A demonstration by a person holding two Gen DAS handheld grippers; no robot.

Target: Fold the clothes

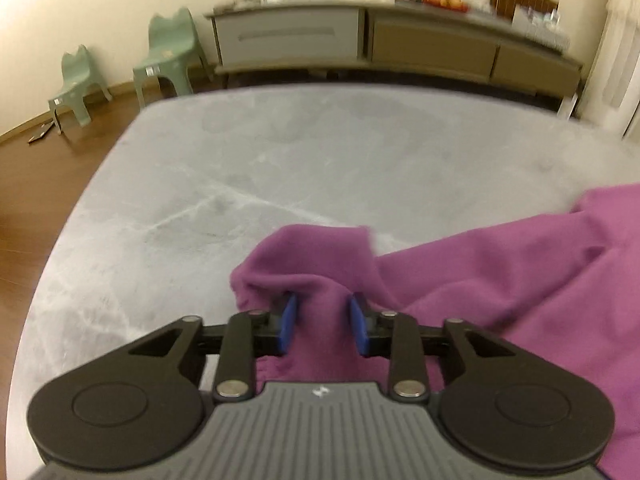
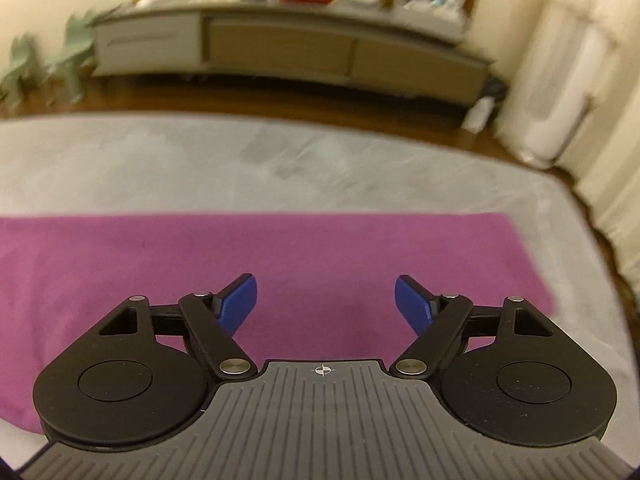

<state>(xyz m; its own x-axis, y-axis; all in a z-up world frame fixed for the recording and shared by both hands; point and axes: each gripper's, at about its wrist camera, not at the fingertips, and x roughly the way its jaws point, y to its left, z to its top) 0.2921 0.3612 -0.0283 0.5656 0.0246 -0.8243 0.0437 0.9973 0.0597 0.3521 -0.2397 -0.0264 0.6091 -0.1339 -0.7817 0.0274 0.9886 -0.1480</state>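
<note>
Purple garment (image 1: 500, 280) lies on grey marbled surface (image 1: 240, 168), bunched at its left end, spread flat further right. Left tongs (image 1: 322, 322) narrow, blue pads (image 1: 289, 324) pinching a raised fold of the garment's left end; fabric fills the gap between them and humps up just past the tips. Right tongs (image 2: 326, 306) wide apart, nothing between the blue pads (image 2: 240, 300), hanging over the flat stretch of garment (image 2: 320, 248); whether they touch the cloth is unclear. Garment's right edge ends short of the surface (image 2: 400, 168) edge. Behind: long sideboard (image 1: 360, 40), two green chairs (image 1: 168, 52) on wood floor (image 1: 40, 184). Both views blurred.
</note>
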